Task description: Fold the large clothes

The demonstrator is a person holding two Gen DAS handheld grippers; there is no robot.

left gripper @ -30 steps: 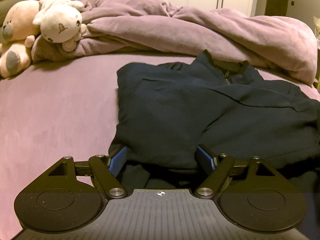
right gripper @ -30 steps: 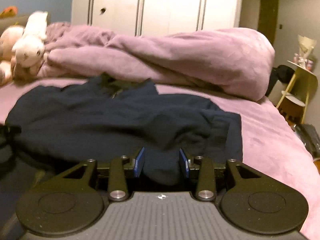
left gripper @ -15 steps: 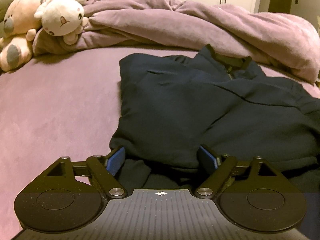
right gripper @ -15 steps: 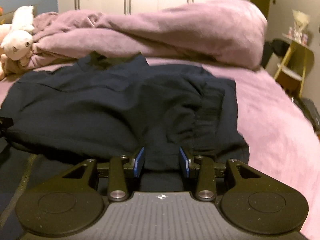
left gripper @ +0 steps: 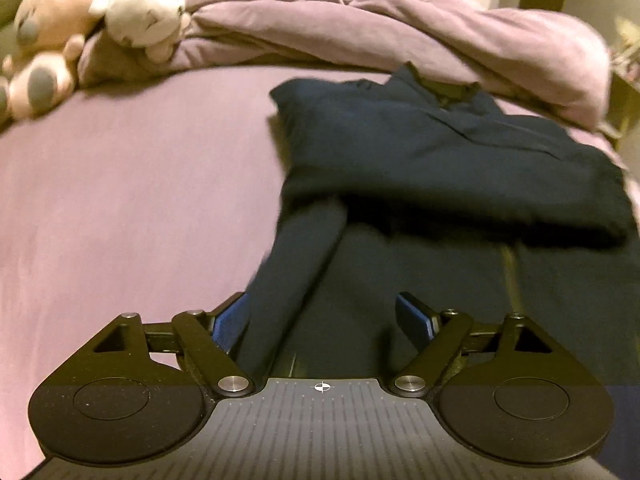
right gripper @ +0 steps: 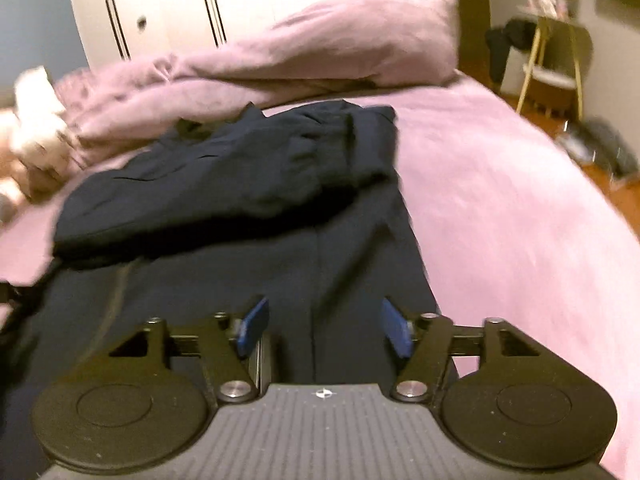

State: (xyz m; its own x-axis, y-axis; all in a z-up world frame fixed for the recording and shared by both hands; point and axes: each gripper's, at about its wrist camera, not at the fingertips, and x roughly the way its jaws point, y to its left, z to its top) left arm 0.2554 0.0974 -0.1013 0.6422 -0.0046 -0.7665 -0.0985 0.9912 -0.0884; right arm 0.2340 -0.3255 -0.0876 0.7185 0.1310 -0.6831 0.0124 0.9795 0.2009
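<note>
Pink bed sheet (left gripper: 132,184) forms the work surface; a rumpled pink duvet (left gripper: 420,36) lies heaped at 12 o'clock. The dark navy garment (left gripper: 440,152) lies on the sheet, its top portion folded over the lower. Left gripper (left gripper: 324,316) stands with jaws apart, cloth between them, unpressed. Right gripper (right gripper: 324,324) has just been opening; its pads stand clear of the cloth between them. Left view alone shows the stuffed toys (left gripper: 100,20) clearly, at 10 o'clock. Right view alone shows white wardrobe doors (right gripper: 240,4) and a yellow side table (right gripper: 556,56) at 2 o'clock.
</note>
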